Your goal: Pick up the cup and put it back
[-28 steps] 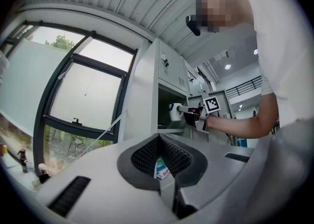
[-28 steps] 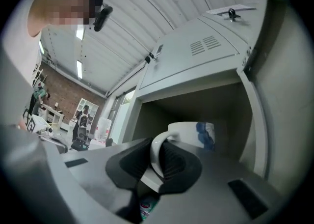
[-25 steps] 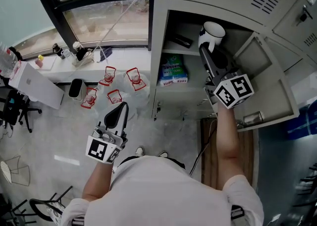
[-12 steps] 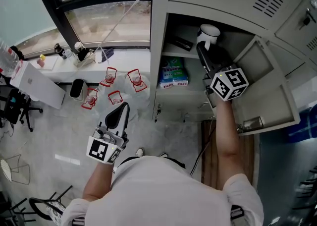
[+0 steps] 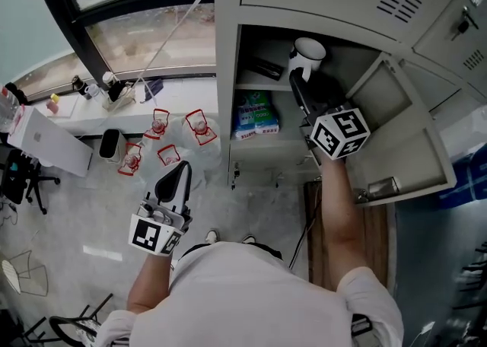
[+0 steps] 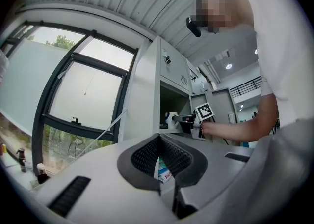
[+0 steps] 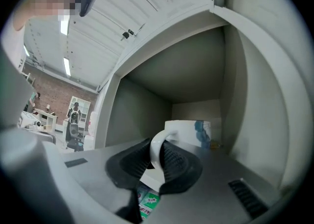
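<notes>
The right claw (image 5: 298, 77) is reaching into the upper compartment of a grey metal locker (image 5: 225, 71), whose door (image 5: 403, 136) is standing swung open to the right. A white cup (image 5: 309, 52) with a blue mark on its side is sitting upright at the back of that compartment, resting on the shelf (image 5: 262, 85) close to the right-hand wall. In the right gripper view the cup's handle (image 7: 158, 145) is standing on edge between the two ribbed pads (image 7: 172, 158) of the right claw (image 7: 158, 155), which are lying against it on both sides; the jaws are opening at this moment, with the handle between them. The cup (image 7: 192, 132) itself is facing away from the camera, its rim level. The marker cube (image 5: 340, 132) on this gripper is pointing back toward the person, whose right forearm (image 5: 338, 208) is stretching up to it.

On the shelf below, a blue-and-green package (image 5: 254, 116) is lying near the locker's left wall.

The left claw (image 5: 179, 172) is hanging low at the person's left side, well apart from the locker, above the pale floor (image 5: 91, 216). In the left gripper view its jaws are pressing together at the tips with nothing between them, and the left claw (image 6: 159, 140) is pointing toward the locker, where the cup (image 6: 171, 119) is showing small in the distance.

Clear containers with red handles (image 5: 163, 122) are standing on the floor under the window, beside a white box (image 5: 47, 140)
</notes>
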`<control>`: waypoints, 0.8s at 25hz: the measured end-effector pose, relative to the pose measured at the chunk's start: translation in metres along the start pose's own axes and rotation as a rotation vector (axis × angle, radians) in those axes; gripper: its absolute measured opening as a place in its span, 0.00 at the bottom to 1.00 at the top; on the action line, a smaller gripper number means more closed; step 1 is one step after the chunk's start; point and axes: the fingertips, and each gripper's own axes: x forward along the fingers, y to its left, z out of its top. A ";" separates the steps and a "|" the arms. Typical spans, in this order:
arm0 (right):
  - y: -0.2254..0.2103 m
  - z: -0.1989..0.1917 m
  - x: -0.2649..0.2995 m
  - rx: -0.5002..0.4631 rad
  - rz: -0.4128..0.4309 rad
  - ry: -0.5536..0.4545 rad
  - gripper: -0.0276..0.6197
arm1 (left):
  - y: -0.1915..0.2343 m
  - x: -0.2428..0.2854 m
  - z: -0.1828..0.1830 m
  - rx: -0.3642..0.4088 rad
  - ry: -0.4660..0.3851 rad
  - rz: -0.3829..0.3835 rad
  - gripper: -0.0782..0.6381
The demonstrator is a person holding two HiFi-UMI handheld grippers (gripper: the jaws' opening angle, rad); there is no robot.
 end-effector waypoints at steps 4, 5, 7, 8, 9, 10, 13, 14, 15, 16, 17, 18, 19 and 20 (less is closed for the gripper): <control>-0.004 -0.001 -0.002 -0.049 -0.056 0.049 0.13 | 0.000 0.004 -0.001 -0.007 -0.004 -0.017 0.14; -0.005 -0.002 -0.002 -0.053 -0.063 0.053 0.13 | 0.000 0.004 -0.002 -0.009 -0.004 -0.021 0.14; -0.006 -0.002 -0.004 -0.052 -0.076 0.057 0.13 | 0.000 0.005 -0.002 -0.013 -0.003 -0.028 0.14; -0.007 -0.002 -0.005 -0.052 -0.084 0.058 0.13 | 0.000 0.005 -0.002 -0.015 -0.003 -0.030 0.14; -0.009 -0.003 -0.005 -0.052 -0.093 0.060 0.13 | 0.001 0.005 -0.002 -0.017 -0.004 -0.032 0.14; -0.011 -0.003 -0.006 -0.052 -0.102 0.062 0.13 | 0.002 0.004 -0.002 -0.018 -0.004 -0.034 0.14; -0.019 -0.004 -0.005 -0.029 -0.118 0.069 0.13 | 0.004 0.003 -0.003 -0.022 -0.004 -0.039 0.14; -0.020 -0.004 -0.004 -0.020 -0.118 0.072 0.13 | 0.004 0.003 -0.003 -0.023 -0.005 -0.040 0.14; -0.020 -0.004 -0.003 -0.016 -0.120 0.076 0.13 | 0.004 0.002 -0.003 -0.025 -0.005 -0.042 0.14; -0.020 -0.004 -0.003 -0.014 -0.123 0.078 0.13 | 0.004 0.003 -0.003 -0.026 -0.005 -0.043 0.14; -0.020 -0.004 -0.003 -0.013 -0.128 0.075 0.13 | 0.004 0.003 -0.003 -0.027 -0.006 -0.045 0.14; -0.021 -0.004 -0.003 -0.009 -0.134 0.067 0.14 | 0.004 0.004 -0.003 -0.027 -0.006 -0.047 0.14; -0.021 -0.004 -0.004 -0.004 -0.140 0.056 0.14 | 0.004 0.004 -0.003 -0.027 -0.005 -0.050 0.14; -0.022 -0.004 -0.005 0.002 -0.147 0.044 0.15 | 0.004 0.005 -0.004 -0.028 -0.004 -0.052 0.14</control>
